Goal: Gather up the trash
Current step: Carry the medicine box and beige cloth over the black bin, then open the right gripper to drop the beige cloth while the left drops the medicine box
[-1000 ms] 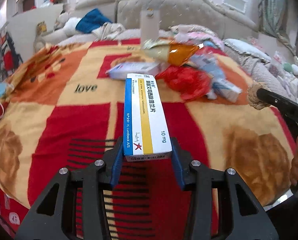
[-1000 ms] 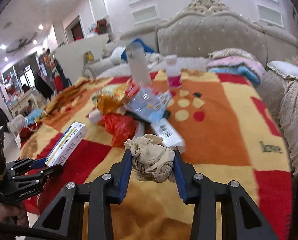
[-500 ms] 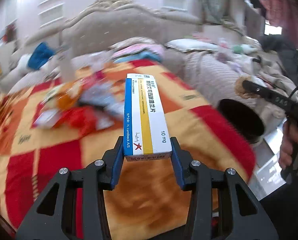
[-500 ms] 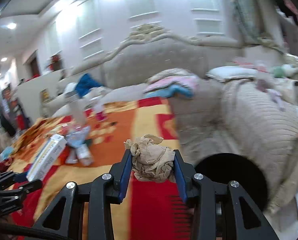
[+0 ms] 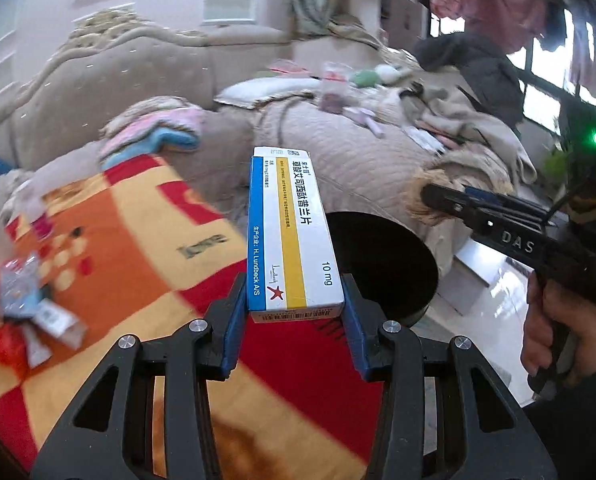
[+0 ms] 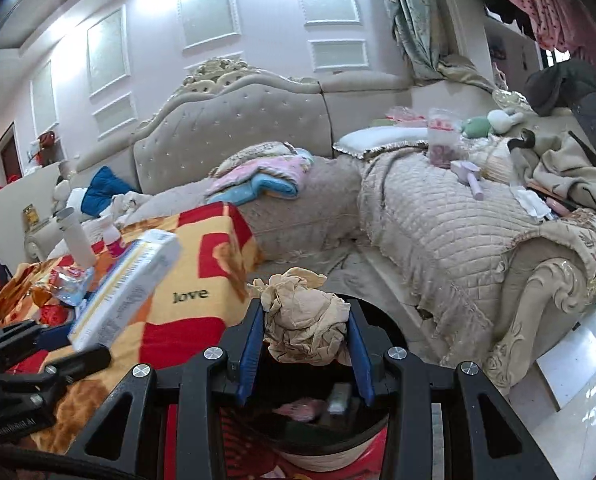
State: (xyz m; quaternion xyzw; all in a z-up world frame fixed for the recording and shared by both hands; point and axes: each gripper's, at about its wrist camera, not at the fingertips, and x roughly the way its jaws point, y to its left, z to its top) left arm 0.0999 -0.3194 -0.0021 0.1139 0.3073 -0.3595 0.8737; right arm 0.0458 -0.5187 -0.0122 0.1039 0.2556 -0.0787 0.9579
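My left gripper (image 5: 294, 312) is shut on a white, blue and yellow medicine box (image 5: 292, 232) and holds it upright, just left of a black trash bin (image 5: 381, 264) beside the blanket's edge. The box also shows in the right wrist view (image 6: 126, 284). My right gripper (image 6: 305, 340) is shut on a crumpled beige paper wad (image 6: 303, 328) and holds it right above the open bin (image 6: 317, 412), which has some trash inside. The right gripper also shows in the left wrist view (image 5: 425, 200), above the bin's far right side.
A red, orange and yellow blanket (image 5: 146, 248) covers the table. A pile of wrappers and packets (image 5: 30, 304) lies on it at the left. A beige quilted sofa (image 6: 437, 220) stands behind the bin. A white bottle (image 6: 76, 240) stands on the blanket.
Both grippers have swung right, away from the trash pile, to the black bin. The right gripper with the wad now hangs over the bin's opening. Both stay shut on their loads.
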